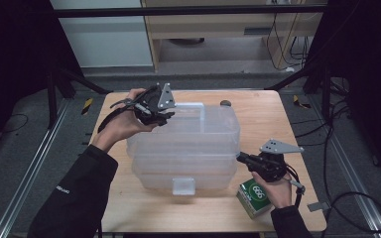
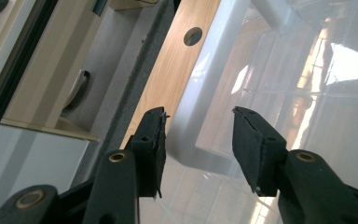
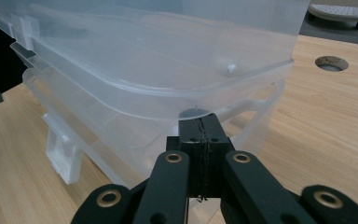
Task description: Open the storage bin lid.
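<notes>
A clear plastic storage box stands mid-table under a deep clear lid with a white handle. My left gripper is at the lid's far left corner. In the left gripper view it is open, and the white handle runs between its jaws, untouched. My right gripper is at the box's right front corner. In the right gripper view it is shut with nothing between the jaws, its tip just under the lid's rim. The base lies below.
A green carton lies on the wooden table under my right hand, near the front right edge. A white latch hangs at the box's front. A cable hole sits at the table's far edge.
</notes>
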